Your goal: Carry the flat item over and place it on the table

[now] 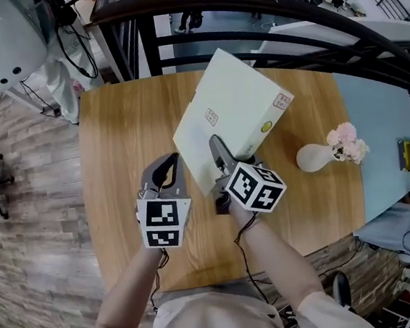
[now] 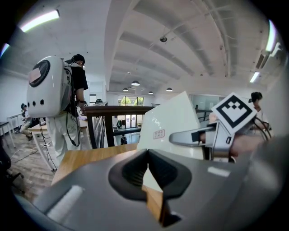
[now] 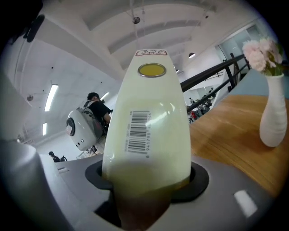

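Observation:
The flat item (image 1: 232,113) is a pale cream square packet with small labels and a yellow dot. It is held tilted over the wooden table (image 1: 121,132). My right gripper (image 1: 218,149) is shut on its near edge. In the right gripper view the flat item (image 3: 151,117) rises from between the jaws of the right gripper (image 3: 146,180), its barcode facing the camera. My left gripper (image 1: 168,172) hovers just left of it, shut and holding nothing. In the left gripper view the flat item (image 2: 167,122) stands beyond the closed left gripper (image 2: 146,164). Whether the packet touches the table I cannot tell.
A white vase with pink flowers (image 1: 317,156) stands on the table's right side, close to the right gripper. A light blue table (image 1: 385,141) adjoins on the right. A dark railing (image 1: 247,9) runs behind the far edge. A person with a white backpack (image 2: 49,85) stands at the left.

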A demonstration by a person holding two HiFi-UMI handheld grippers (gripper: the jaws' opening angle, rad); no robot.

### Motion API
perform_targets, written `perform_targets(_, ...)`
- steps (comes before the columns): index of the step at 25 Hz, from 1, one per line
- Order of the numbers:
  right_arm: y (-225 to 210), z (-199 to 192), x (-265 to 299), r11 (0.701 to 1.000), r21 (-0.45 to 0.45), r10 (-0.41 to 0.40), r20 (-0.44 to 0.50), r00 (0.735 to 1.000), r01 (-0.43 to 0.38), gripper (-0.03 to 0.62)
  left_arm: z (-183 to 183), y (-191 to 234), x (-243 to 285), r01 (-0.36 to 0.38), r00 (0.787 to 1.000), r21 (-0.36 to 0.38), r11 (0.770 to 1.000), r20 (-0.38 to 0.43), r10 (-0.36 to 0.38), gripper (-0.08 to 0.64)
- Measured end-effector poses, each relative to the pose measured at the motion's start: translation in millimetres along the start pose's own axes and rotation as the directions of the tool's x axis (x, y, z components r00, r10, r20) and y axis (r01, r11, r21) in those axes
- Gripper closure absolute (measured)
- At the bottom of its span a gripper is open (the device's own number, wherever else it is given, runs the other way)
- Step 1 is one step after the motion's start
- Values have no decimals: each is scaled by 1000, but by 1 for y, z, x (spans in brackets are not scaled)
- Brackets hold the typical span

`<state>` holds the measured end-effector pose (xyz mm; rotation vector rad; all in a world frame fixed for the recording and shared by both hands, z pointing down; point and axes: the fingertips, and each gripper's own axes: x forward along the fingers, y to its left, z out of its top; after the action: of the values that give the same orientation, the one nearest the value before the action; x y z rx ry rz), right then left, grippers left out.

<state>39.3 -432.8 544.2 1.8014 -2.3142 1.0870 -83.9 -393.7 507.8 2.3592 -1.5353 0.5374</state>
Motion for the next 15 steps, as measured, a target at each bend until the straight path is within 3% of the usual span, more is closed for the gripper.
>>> perform_targets(9, -25, -19, 28, 1000, 25, -18, -60, 998, 19, 250, -24, 8, 35, -10, 998, 3, 1000, -55, 11, 558)
perform_targets(12, -35, -22, 39, 999, 17, -41, -54, 998, 42, 207, -28, 5, 44, -4, 998, 3, 1000, -58, 4, 558)
perform_targets(15, -43, -26, 46, 997, 64, -47, -55, 997, 50, 193, -33, 2, 52, 3, 998, -2, 1000, -64, -3, 558)
